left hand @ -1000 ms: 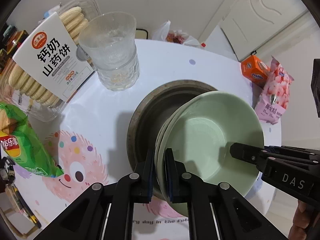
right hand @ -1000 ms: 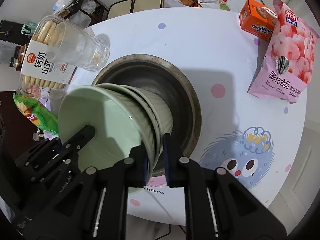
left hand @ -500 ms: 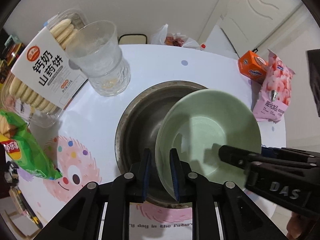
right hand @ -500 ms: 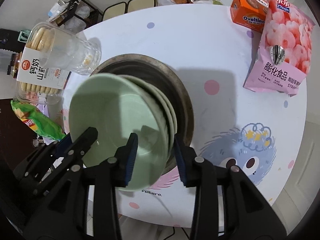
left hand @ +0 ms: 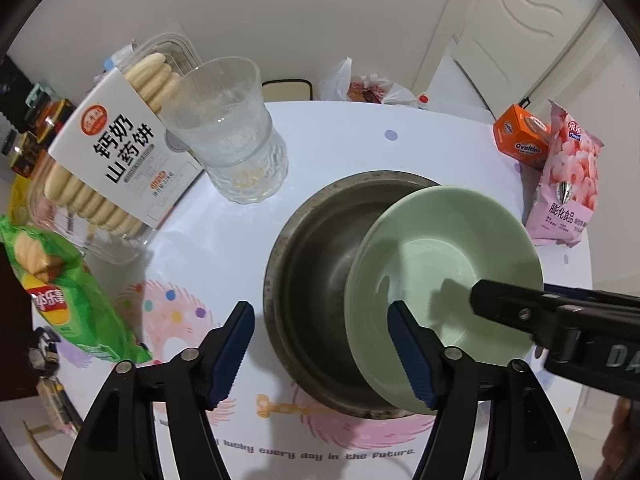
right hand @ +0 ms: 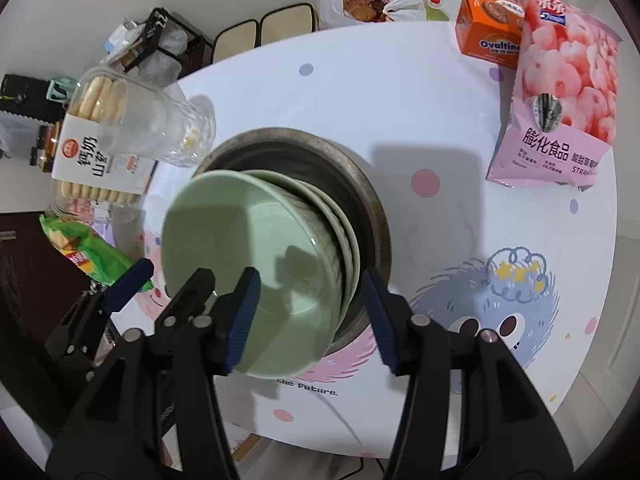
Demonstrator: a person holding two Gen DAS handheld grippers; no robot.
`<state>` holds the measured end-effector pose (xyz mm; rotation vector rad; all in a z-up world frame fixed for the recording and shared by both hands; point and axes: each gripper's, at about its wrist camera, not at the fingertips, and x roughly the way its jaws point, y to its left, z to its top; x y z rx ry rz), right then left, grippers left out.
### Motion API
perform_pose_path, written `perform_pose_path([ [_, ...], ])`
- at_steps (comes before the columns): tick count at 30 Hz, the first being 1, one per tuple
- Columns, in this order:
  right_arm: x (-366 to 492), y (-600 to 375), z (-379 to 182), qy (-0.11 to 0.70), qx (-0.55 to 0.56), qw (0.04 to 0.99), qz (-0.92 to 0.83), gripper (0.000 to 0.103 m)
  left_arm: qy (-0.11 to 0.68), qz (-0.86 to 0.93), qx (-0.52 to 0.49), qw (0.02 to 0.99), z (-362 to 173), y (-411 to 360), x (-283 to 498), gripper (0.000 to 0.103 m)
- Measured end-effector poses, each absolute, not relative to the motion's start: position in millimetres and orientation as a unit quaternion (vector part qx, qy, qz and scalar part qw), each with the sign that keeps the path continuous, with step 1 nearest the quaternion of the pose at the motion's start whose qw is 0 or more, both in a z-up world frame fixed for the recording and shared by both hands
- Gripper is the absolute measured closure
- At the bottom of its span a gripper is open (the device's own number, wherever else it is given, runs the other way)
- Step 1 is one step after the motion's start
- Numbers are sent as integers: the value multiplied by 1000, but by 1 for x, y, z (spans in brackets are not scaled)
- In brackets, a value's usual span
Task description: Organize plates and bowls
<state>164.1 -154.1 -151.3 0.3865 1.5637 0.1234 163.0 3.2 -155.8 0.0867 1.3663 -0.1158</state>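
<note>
The stack of green bowls (right hand: 256,264) sits tilted inside the metal basin (left hand: 320,264) on the desk (right hand: 400,120), directly beneath both tools. Risk: the leaning stack may slide or tip if bumped during retraction. The left tool (left hand: 320,348) and right tool (right hand: 308,312) have just been opening; both stand apart, holding nothing.

green bowls (right hand: 256,272) x3 (stacked) | metal basin (left hand: 320,264) x1 | glass (left hand: 228,136) x1 | snack pkgs x4
</note>
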Motion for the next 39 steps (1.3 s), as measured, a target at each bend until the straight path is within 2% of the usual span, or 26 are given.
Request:
perform_pose_path([
  [2, 163, -157, -146, 694, 170, 698, 54, 42, 630, -51, 43, 773, -154, 3, 162, 29],
  [10, 150, -169, -124, 674, 188, 713, 49, 42, 612, -54, 54, 787, -132, -1, 146, 27],
  [15, 116, -173, -88, 626, 157, 762, 55, 40, 570, -48, 48, 819, -102, 9, 115, 26],
  [16, 110, -173, -82, 618, 151, 769, 59, 33, 562, -47, 42, 825, -95, 13, 106, 26],
  [17, 99, -174, -74, 607, 140, 780, 58, 20, 558, -46, 34, 828, -88, 17, 95, 25],
  [19, 74, -178, -58, 583, 128, 802, 44, 9, 553, -43, 26, 832, -78, 24, 78, 19],
  [24, 24, -182, -32, 543, 128, 829, 25, 8, 528, -22, 33, 848, -50, 28, 36, 15],
  [26, 9, -184, -24, 532, 139, 835, 17, 0, 521, -23, 23, 853, -36, 29, 23, 13],
  [31, -13, -173, -4, 517, 132, 845, 28, 0, 502, -30, 14, 865, -8, 30, 1, 9],
  [34, -20, -172, 2, 510, 124, 851, 18, 0, 491, -31, 16, 871, 2, 28, -8, 3],
  [39, -29, -176, 4, 510, 124, 851, 7, 0, 483, -29, 6, 875, 5, 32, -19, 2],
])
